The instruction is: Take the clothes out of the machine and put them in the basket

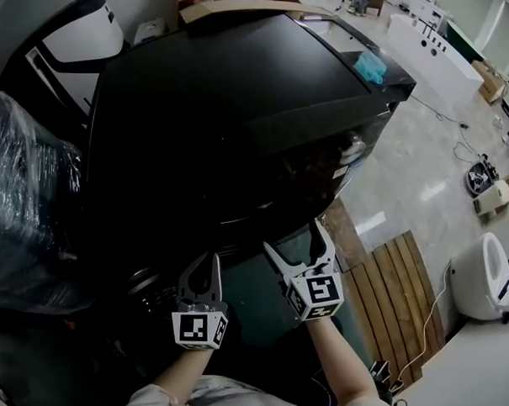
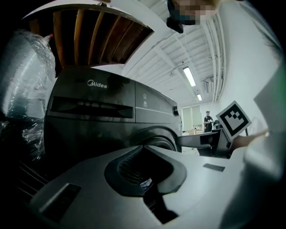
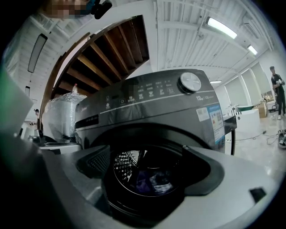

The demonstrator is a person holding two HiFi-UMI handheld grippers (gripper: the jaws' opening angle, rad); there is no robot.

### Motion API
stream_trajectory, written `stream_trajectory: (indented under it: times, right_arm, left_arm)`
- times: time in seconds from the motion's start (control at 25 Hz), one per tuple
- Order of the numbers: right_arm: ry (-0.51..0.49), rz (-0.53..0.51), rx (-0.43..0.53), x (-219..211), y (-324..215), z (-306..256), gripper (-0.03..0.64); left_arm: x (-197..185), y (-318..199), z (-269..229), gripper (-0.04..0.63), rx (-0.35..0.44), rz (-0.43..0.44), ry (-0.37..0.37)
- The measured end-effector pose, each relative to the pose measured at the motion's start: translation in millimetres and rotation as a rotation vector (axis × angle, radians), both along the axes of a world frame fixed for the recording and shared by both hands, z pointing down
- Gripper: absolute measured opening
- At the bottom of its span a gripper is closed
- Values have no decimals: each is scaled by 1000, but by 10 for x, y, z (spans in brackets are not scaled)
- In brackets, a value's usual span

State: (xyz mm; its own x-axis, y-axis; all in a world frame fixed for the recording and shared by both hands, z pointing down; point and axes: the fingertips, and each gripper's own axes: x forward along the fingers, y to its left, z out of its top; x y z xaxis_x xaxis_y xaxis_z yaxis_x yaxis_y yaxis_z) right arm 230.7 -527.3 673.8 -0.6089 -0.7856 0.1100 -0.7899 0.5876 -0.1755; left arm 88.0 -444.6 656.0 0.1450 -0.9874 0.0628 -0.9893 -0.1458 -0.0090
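A black front-loading washing machine [image 1: 233, 113] fills the head view. Its drum mouth [image 3: 147, 174] faces my right gripper, and dark purple and blue clothes [image 3: 154, 181] lie inside at the bottom. My right gripper [image 1: 301, 249] is open just in front of the drum, with nothing between its fingers. My left gripper [image 1: 203, 267] hangs beside it to the left, facing the machine's front panel [image 2: 94, 107]; its jaws are shut together with nothing held. No basket is in view.
A large plastic-wrapped bundle [image 1: 23, 205] stands tight against the machine's left side. A wooden pallet [image 1: 402, 288] lies on the floor to the right, with white appliances [image 1: 483, 275] beyond it. A blue cloth [image 1: 370, 67] rests on the machine's top.
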Motion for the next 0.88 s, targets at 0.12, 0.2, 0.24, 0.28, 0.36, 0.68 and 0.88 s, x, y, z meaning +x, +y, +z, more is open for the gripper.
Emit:
stream_trajectory:
  times: [0.12, 0.2, 0.24, 0.28, 0.36, 0.68, 0.88]
  right_arm:
    - [23, -23, -9, -85, -64, 365, 500]
    - [14, -31, -27, -133, -104, 579, 497]
    - [7, -32, -34, -155, -124, 659, 497]
    - [-5, -30, -39, -171, -140, 722, 497]
    - [-38, -16, -43, -182, -137, 819, 497]
    - [-56, -1, -69, -216, -92, 1273, 497]
    - [-104, 8, -86, -230, -74, 1305, 486]
  left_arm:
    - [31, -38, 338, 20, 2, 0, 9]
    - [43, -38, 523, 20, 3, -3, 21]
    - [46, -41, 598, 20, 7, -5, 22]
    - [48, -48, 664, 20, 14, -5, 19]
    - [45, -54, 798, 20, 23, -4, 8]
    - [-65, -41, 1266, 20, 25, -23, 10]
    - [-51, -44, 1412, 20, 23, -26, -11]
